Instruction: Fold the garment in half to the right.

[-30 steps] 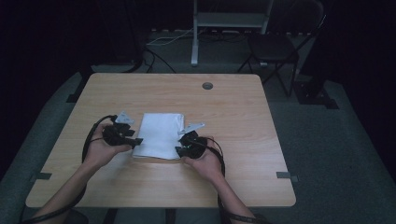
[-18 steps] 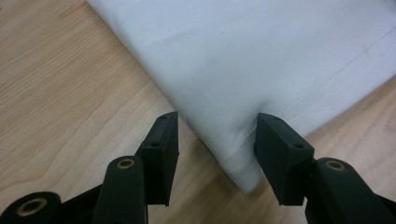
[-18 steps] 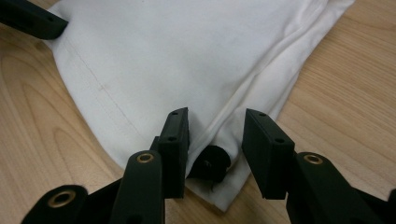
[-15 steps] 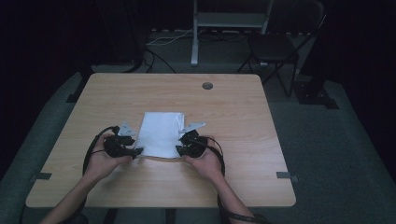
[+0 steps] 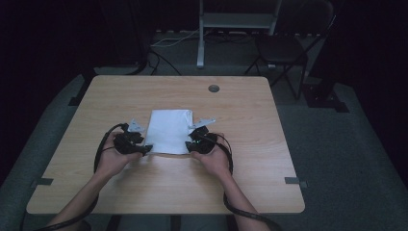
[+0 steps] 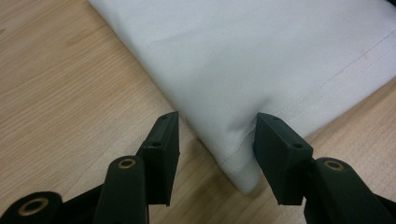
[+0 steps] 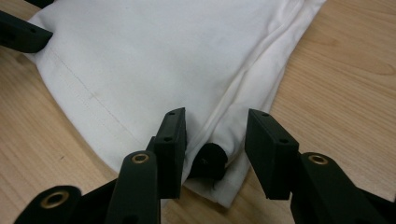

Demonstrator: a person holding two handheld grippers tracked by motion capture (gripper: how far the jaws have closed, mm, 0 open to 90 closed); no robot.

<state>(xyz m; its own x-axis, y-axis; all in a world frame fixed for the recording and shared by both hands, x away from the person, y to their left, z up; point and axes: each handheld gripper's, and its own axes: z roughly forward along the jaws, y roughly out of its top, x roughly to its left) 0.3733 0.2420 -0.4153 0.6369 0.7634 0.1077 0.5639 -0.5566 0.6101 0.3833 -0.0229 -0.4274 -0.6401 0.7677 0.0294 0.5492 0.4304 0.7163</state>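
Compared with the high view of a second ago, the left gripper (image 5: 140, 148) is seen lower in the frame: it has been drawn from the left edge of the folded white cloth (image 5: 168, 131) down to its lower left corner. The right gripper (image 5: 193, 142) has stayed at the lower right corner. The cloth itself lies in the centre of the frame on the wooden table (image 5: 250, 115), its outline unchanged. This is judged to mean that both near corners are now addressed and a two-handed pinch, probably for a further fold or a lift, is being set up.

In the left gripper view the jaws are held wide apart, straddling the cloth's corner (image 6: 243, 172), nothing yet pinched. In the right gripper view the jaws are likewise spread, with the hemmed corner (image 7: 219, 186) lying between them, ungripped.

A small dark shape sits at that corner, between the right jaws; what it is cannot be made out. The layers beneath the top fold are hidden, and the cloth's far edge is cut off in both gripper views. The surroundings beyond the table are too dark to read.
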